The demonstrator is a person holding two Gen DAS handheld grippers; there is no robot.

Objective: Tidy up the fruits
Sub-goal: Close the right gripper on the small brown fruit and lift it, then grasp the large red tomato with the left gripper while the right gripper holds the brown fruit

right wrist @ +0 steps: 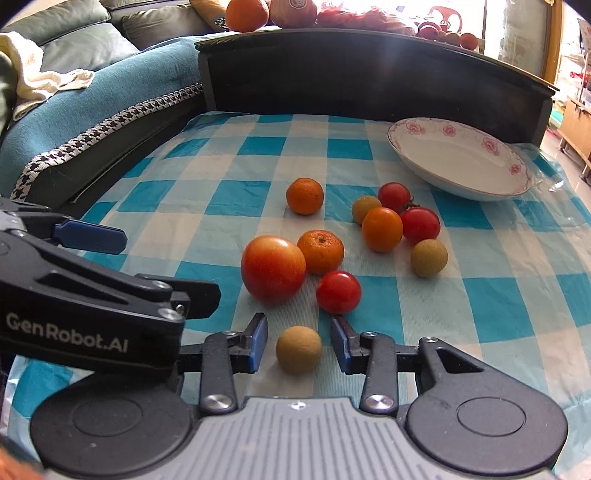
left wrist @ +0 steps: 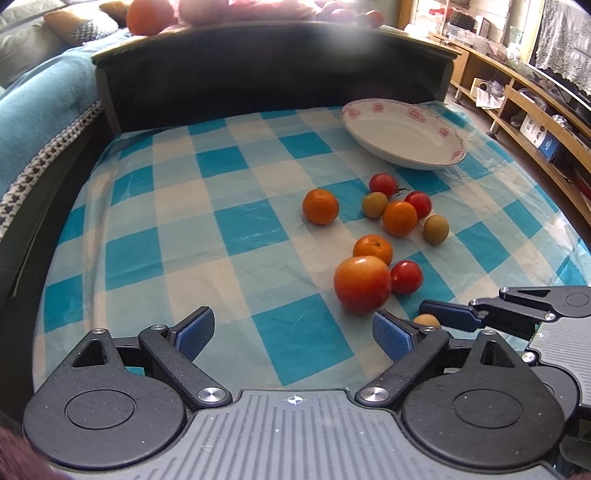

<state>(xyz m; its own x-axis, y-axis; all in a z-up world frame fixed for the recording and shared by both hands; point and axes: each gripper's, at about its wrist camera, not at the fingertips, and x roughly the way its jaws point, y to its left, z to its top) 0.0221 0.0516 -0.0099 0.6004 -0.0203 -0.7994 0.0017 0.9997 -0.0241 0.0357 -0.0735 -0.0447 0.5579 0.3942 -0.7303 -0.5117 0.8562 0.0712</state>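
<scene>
Several fruits lie on the blue checked cloth (right wrist: 229, 192): a big tomato (right wrist: 273, 268), small oranges (right wrist: 320, 252), red cherry tomatoes (right wrist: 338, 291) and tan longans (right wrist: 428, 257). A white flowered plate (right wrist: 458, 158) stands empty at the back right. My right gripper (right wrist: 299, 345) is open, its jaws on either side of a tan longan (right wrist: 299, 349), not touching it. My left gripper (left wrist: 293, 330) is open and empty over the cloth, left of the big tomato (left wrist: 362, 284). The right gripper also shows in the left wrist view (left wrist: 436, 317).
A dark raised board (right wrist: 369, 70) walls the back of the table, with more fruit (right wrist: 246, 14) on top. A teal sofa (right wrist: 92, 110) lies to the left. Wooden shelves (left wrist: 524, 96) stand to the right.
</scene>
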